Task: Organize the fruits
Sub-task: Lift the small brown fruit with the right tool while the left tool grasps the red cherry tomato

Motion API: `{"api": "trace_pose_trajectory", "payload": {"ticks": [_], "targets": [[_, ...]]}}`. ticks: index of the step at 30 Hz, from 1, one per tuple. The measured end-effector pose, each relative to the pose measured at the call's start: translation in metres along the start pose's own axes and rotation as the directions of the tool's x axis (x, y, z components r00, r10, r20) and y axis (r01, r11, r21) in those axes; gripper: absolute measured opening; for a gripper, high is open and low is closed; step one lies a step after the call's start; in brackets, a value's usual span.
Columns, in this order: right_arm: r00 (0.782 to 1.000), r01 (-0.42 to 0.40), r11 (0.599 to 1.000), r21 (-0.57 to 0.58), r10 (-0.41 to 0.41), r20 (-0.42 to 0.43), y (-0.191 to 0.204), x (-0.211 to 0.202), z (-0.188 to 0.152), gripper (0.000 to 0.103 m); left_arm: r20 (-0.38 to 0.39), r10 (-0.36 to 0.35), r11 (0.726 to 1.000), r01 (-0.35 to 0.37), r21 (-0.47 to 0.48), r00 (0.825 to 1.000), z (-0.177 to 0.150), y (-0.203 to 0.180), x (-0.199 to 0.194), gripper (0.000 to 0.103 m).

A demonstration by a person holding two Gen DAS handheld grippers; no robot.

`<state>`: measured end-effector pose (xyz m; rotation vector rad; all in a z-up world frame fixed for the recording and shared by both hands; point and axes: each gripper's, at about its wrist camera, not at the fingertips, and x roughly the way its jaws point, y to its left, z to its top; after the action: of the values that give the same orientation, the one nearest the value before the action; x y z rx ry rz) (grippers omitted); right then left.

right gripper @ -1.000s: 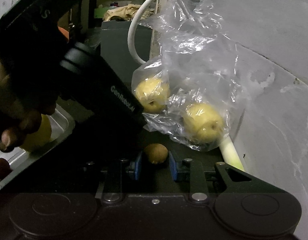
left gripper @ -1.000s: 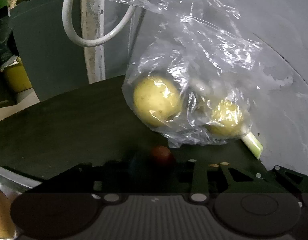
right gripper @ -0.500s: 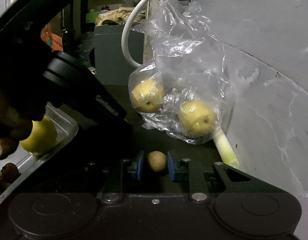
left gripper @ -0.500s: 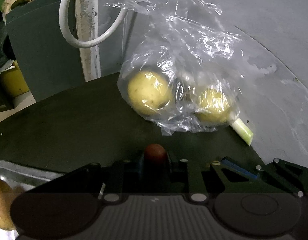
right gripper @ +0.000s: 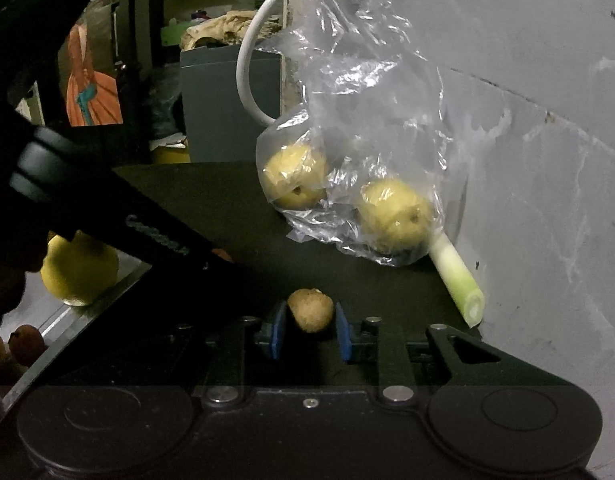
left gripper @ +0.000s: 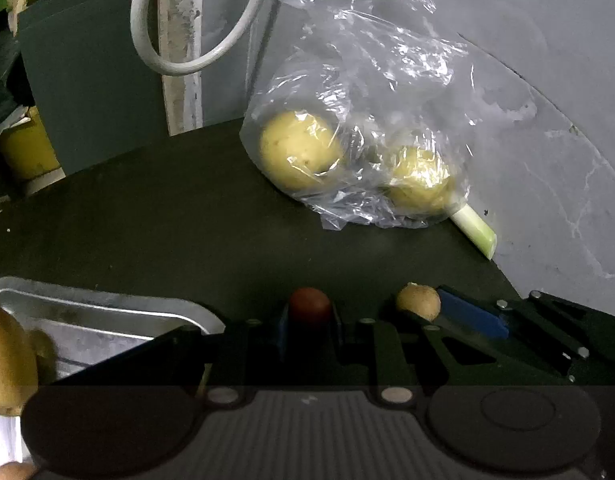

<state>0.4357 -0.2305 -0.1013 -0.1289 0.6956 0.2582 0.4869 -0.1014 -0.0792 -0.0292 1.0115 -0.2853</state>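
In the left wrist view my left gripper (left gripper: 310,320) is shut on a small red fruit (left gripper: 310,307) held between its blue pads. My right gripper (right gripper: 310,332) is shut on a small brown fruit (right gripper: 310,315); the left wrist view shows the same brown fruit (left gripper: 418,302) just right of the left gripper. Both grippers hover over the dark tabletop (left gripper: 147,220). A metal tray (left gripper: 87,312) lies at the lower left with a yellow pear (right gripper: 79,272) in it. Part of the tray is hidden by the left gripper's black body (right gripper: 107,220).
A clear plastic bag (left gripper: 367,100) with two yellow pears (left gripper: 299,152) leans on the grey wall (left gripper: 527,80), a leek stalk (left gripper: 475,232) poking out beneath it. A white cable loop (left gripper: 167,60) and a grey box (right gripper: 227,100) stand behind. Small fruits (right gripper: 25,340) sit in the tray.
Both grippers have drawn back from the bag with their fruits still held. The tray and its pear have come further into view at the left.
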Motion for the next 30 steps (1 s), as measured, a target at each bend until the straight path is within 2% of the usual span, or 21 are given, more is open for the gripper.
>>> {"api": "trace_pose_trajectory", "payload": {"ticks": [8, 16, 30], "targets": [[1.000, -0.011, 0.999, 0.039, 0.011, -0.006, -0.004, -0.002, -0.001, 0.028, 0.004, 0.001, 1.000, -0.001, 0.004, 1.000, -0.003, 0.000, -0.011, 0.024], [1.000, -0.011, 0.998, 0.068, 0.011, 0.004, 0.002, -0.022, -0.001, 0.028, 0.022, -0.009, 1.000, 0.009, 0.028, 1.000, -0.006, -0.001, -0.031, 0.024], [0.999, -0.022, 0.998, 0.066, 0.019, 0.040, 0.043, -0.066, 0.002, 0.028, 0.064, -0.018, 1.000, 0.017, 0.021, 0.998, -0.028, 0.031, -0.075, 0.024]]}}
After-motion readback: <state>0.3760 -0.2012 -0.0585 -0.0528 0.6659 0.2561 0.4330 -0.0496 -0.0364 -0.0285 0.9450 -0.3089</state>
